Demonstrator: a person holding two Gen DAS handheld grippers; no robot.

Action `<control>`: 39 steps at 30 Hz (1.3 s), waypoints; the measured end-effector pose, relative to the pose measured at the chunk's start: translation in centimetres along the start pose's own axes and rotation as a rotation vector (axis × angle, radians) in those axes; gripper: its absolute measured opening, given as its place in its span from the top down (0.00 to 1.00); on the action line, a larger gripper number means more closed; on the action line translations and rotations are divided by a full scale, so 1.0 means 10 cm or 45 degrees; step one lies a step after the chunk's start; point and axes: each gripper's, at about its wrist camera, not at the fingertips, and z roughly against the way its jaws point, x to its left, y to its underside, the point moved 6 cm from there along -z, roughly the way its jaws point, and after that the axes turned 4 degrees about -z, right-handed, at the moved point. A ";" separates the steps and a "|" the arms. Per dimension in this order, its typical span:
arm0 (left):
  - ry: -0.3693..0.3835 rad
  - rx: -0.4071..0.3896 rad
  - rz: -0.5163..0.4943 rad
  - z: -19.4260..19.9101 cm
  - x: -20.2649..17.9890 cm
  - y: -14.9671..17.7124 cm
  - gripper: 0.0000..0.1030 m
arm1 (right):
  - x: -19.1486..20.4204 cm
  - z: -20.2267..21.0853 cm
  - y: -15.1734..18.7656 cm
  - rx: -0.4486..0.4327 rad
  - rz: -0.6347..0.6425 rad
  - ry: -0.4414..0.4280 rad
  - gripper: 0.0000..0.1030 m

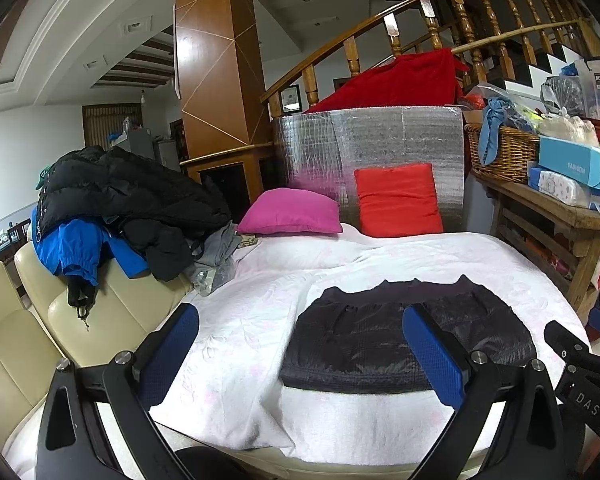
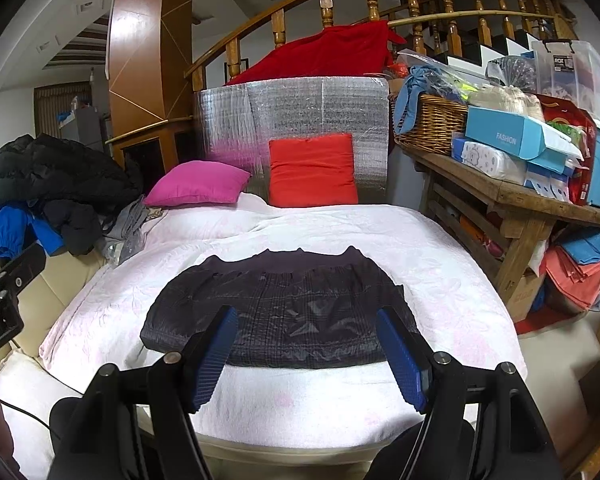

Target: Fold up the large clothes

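Note:
A black quilted garment (image 1: 404, 332) lies folded into a flat rectangle on the white blanket (image 1: 240, 320); it also shows in the right wrist view (image 2: 284, 308) on the blanket (image 2: 440, 248). My left gripper (image 1: 300, 316) is open and empty, held above the blanket's near edge, to the garment's left. My right gripper (image 2: 306, 316) is open and empty, held above the garment's near edge. The right gripper's body shows at the right edge of the left wrist view (image 1: 576, 364).
A pile of black and blue jackets (image 1: 112, 208) lies on the cream sofa (image 1: 80, 320) at left. Pink (image 1: 292, 212) and red (image 1: 398, 200) cushions lean at the back. A wooden table (image 2: 512, 200) with a basket and boxes stands right.

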 end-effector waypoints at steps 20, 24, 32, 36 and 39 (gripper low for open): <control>-0.006 -0.007 0.007 0.00 0.05 0.00 0.02 | 0.08 0.00 0.02 -0.005 -0.002 0.002 0.27; -0.008 -0.004 0.007 0.00 0.05 0.01 0.02 | 0.08 0.01 0.01 -0.007 -0.008 0.000 0.27; -0.010 -0.005 0.007 -0.01 0.06 0.01 0.02 | 0.10 0.02 0.00 -0.015 -0.009 -0.006 0.27; -0.011 -0.006 0.005 -0.01 0.06 0.01 0.02 | 0.11 0.02 0.00 -0.015 -0.008 -0.003 0.27; -0.010 -0.003 0.005 -0.04 0.06 0.01 0.02 | 0.11 0.00 -0.01 -0.013 -0.007 0.000 0.27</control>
